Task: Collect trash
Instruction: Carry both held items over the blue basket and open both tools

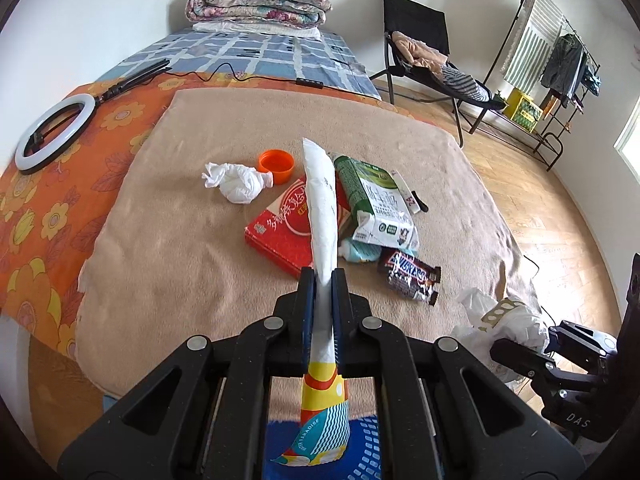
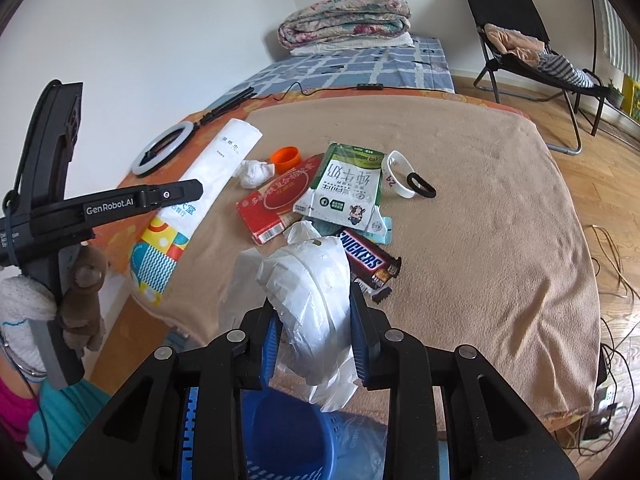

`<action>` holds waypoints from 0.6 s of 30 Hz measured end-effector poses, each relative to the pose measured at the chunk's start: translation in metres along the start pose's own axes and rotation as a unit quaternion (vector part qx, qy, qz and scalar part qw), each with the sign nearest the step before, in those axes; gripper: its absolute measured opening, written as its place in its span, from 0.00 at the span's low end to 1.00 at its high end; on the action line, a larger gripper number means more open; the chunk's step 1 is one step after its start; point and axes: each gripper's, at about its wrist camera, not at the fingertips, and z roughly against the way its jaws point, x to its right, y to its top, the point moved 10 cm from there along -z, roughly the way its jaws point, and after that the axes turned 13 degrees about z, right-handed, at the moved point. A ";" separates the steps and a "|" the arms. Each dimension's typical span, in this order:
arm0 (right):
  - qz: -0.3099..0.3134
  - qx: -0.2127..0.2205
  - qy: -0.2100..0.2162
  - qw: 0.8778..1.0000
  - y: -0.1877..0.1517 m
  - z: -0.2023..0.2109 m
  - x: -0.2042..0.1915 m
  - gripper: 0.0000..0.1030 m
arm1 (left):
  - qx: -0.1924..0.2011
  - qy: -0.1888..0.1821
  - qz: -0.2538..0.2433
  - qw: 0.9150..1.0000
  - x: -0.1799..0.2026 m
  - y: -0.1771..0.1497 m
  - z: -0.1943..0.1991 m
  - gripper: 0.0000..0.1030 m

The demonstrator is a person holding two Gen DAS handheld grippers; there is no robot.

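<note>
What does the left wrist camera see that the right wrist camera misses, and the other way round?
Only the left view shows the clothes rack and the left hand-held gripper pinching a long white packet. Only the right view shows the blue basket below, a small plush toy, and the right hand-held gripper clamping a crumpled white plastic bag. Both show the Snickers wrapper, milk carton, red box and orange cap.

Home bedroom: bed [image 1: 256,52], folded quilt [image 1: 258,2].
</note>
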 end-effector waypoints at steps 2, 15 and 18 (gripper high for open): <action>-0.003 -0.003 0.004 1.000 -0.009 0.004 -0.006 0.28 | 0.001 0.001 -0.003 1.000 -0.001 -0.013 0.007 0.06; 0.012 -0.043 0.014 0.999 -0.071 0.003 -0.045 0.28 | -0.006 0.001 -0.021 1.000 -0.004 -0.079 0.020 0.06; 0.016 -0.052 0.016 0.998 -0.086 0.000 -0.054 0.28 | -0.015 0.003 -0.021 1.000 -0.008 -0.096 0.015 0.06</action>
